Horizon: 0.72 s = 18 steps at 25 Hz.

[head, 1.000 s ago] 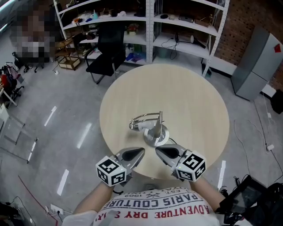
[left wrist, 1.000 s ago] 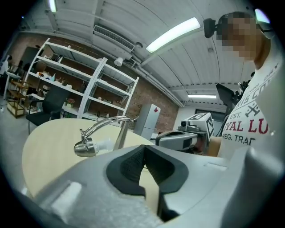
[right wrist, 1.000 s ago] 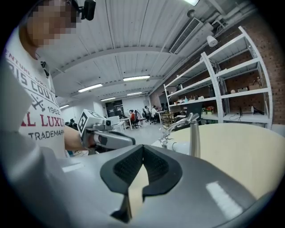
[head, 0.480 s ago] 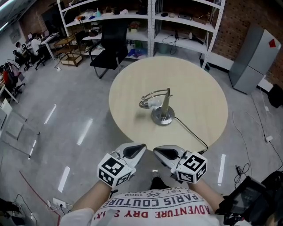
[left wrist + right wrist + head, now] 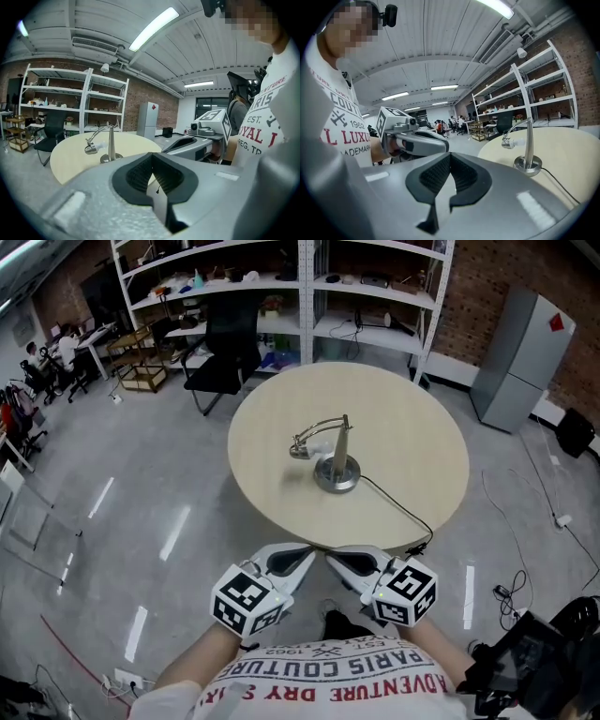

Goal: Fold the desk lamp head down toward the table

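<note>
The desk lamp (image 5: 330,451) stands near the middle of the round bench (image 5: 412,427), well in from every edge. Its thin arm arches over to the left of the upright post (image 5: 344,439), so that the lamp head (image 5: 301,450) hangs low and points down at the bench top. In the two gripper views the head seems to sit just above the surface, not on it. To the right, a cable (image 5: 398,507) runs from the round base (image 5: 337,473) to the near right edge of the bench. Judging by this, the fold looks done or nearly so, with at most a little more lowering left, and neither tool is at the lamp. The left tool (image 5: 292,561) is held off the bench, beyond its near edge and close to the person's body, with its jaws pressed together on nothing. The right tool (image 5: 347,563) sits just beside it, tip near tip, also closed and empty, and touches neither lamp, cable nor bench
</note>
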Available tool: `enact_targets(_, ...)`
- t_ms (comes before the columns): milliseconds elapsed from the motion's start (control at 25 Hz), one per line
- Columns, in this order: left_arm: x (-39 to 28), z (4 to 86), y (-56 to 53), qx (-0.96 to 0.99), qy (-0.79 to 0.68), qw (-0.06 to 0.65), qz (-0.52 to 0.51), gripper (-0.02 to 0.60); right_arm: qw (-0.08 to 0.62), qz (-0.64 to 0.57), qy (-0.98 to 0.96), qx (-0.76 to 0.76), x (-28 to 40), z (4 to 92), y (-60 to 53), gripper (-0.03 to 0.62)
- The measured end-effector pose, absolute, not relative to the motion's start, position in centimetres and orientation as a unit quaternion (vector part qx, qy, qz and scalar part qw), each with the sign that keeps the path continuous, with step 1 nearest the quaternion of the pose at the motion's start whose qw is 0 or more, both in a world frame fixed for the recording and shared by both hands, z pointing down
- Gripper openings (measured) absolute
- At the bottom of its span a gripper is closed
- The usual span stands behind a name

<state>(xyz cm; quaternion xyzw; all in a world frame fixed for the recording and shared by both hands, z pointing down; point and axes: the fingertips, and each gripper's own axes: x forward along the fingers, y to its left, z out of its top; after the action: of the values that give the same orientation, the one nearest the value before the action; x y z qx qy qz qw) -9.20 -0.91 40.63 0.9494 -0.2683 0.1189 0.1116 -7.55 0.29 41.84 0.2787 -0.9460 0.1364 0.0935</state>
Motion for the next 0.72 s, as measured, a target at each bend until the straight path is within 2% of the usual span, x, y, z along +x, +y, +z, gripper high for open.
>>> enact_targets(720,-9.2,39.9,-0.7,0.951,-0.265,0.112,0.113,0.0,0.09,0.136,-0.939,0.301,-6.9,41.1,0.5,0.005)
